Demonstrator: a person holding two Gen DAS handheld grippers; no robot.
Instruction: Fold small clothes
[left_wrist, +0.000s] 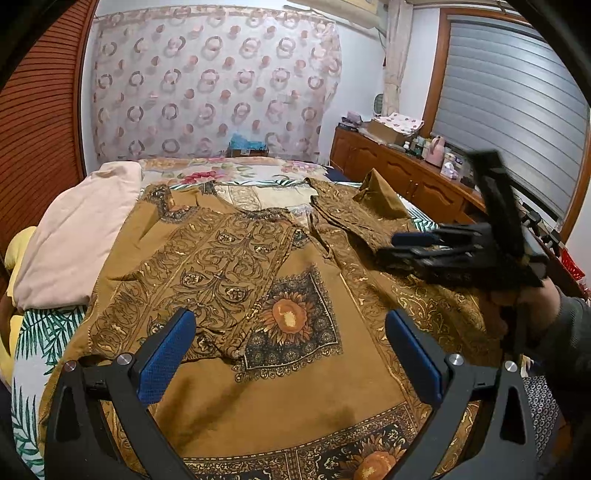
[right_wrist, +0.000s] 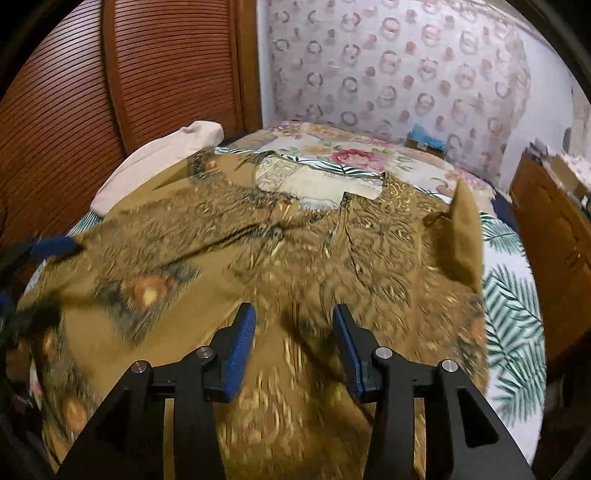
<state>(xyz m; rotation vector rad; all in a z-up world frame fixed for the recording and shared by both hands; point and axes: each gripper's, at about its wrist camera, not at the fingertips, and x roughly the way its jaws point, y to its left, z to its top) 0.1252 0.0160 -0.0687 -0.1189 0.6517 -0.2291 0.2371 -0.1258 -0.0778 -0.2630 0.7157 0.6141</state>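
Note:
A mustard-brown patterned shirt (left_wrist: 258, 295) with sunflower prints lies spread on the bed, its left sleeve folded across the chest. It also shows, blurred, in the right wrist view (right_wrist: 295, 251). The shirt's right sleeve (right_wrist: 461, 236) stands up in a peak at the right side. My left gripper (left_wrist: 291, 347) is open and empty just above the lower middle of the shirt. My right gripper (right_wrist: 293, 339) is open and empty above the shirt's right half; in the left wrist view it (left_wrist: 406, 247) hovers over the right shoulder area.
A folded pale pink garment (left_wrist: 74, 240) lies at the shirt's left on the floral bedsheet (right_wrist: 513, 295). A wooden louvred wardrobe (right_wrist: 110, 74) stands left. A wooden cabinet (left_wrist: 406, 173) with bottles and boxes runs along the right under a shuttered window.

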